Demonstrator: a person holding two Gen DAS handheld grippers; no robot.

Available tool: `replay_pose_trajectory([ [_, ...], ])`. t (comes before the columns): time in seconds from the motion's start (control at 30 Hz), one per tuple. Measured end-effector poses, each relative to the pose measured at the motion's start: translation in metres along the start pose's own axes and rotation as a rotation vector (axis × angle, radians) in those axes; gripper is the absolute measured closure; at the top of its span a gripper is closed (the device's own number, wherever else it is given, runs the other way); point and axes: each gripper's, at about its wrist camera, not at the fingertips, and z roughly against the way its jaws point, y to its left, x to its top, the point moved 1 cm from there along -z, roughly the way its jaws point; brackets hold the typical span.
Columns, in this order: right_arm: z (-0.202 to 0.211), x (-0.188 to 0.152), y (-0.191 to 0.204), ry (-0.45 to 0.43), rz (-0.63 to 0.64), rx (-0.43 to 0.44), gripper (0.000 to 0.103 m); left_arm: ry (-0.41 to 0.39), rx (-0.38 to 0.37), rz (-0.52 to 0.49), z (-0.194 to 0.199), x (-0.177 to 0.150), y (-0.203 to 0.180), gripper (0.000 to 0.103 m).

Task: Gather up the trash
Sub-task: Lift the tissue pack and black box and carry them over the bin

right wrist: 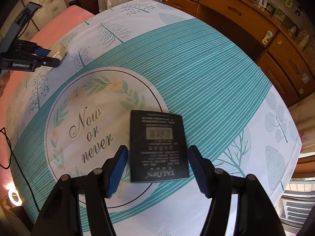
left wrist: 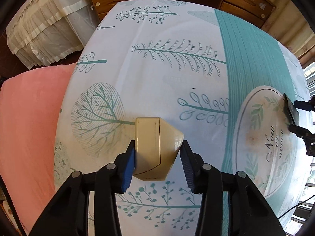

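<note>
A small cream carton (left wrist: 155,143), one end pushed into a wedge, lies on the tree-print tablecloth (left wrist: 157,78). My left gripper (left wrist: 157,147) is shut on it, both blue pads against its sides; the right wrist view shows the same grip at the far left, left gripper (right wrist: 52,56) on the carton (right wrist: 59,52). A flat black packet (right wrist: 158,147) with white print and a barcode lies on the cloth. My right gripper (right wrist: 157,149) stands open around it, with a gap on each side. In the left wrist view the packet (left wrist: 291,108) shows edge-on at the far right.
A pink cushion (left wrist: 29,127) adjoins the table's left side. Wooden drawer cabinets (right wrist: 246,19) run along the far and right edges. Pale pleated fabric (left wrist: 39,35) hangs at the back left. A black cable (right wrist: 11,147) trails at the left of the right wrist view.
</note>
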Motion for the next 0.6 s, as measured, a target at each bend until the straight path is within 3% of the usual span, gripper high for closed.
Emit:
replay_pose_trajectory([
  [0.33, 0.001, -0.001, -0.003, 0.021, -0.048, -0.015, 0.043, -0.037, -0.106, 0.034, 0.038, -0.044, -0.031, 0.061],
  [0.6, 0.023, -0.019, 0.021, -0.004, -0.153, 0.05, 0.043, -0.073, -0.139, 0.05, 0.068, -0.083, -0.033, 0.061],
])
